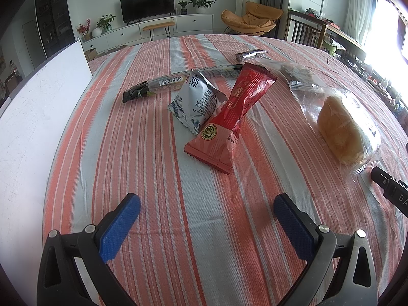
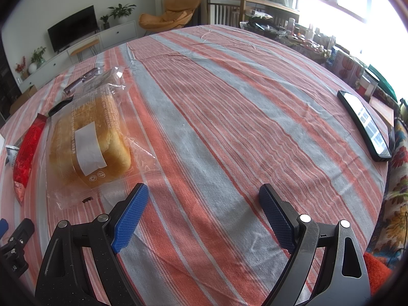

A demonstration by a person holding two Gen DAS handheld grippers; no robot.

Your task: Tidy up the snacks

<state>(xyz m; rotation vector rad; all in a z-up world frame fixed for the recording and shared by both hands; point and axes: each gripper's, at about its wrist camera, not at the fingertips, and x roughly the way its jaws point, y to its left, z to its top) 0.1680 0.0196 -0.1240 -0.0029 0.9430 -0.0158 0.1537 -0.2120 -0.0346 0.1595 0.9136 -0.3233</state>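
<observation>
1. Striped orange-and-grey tablecloth [image 1: 142, 137] covers the table; a TV stands upper left.
2. Mid-frame lie a long dark stick pack [image 1: 178, 79], a white packet [image 1: 196, 102] with Chinese print, and a red packet [image 1: 232, 117] with a round logo.
3. Right: bread in a clear bag [image 2: 89, 140] bearing a white label.
4. Left gripper [image 1: 206, 206] and right gripper [image 2: 204, 196] are both spread wide, holding nothing.
5. Far right, a phone [image 2: 364, 125].

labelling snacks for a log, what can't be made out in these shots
- Dark snack behind the bread, left wrist view: hidden by crinkled clear wrap.
- White packet, right wrist view: cut off by the edge, behind the red packet.
- Long stick pack, left wrist view: print too small.
</observation>
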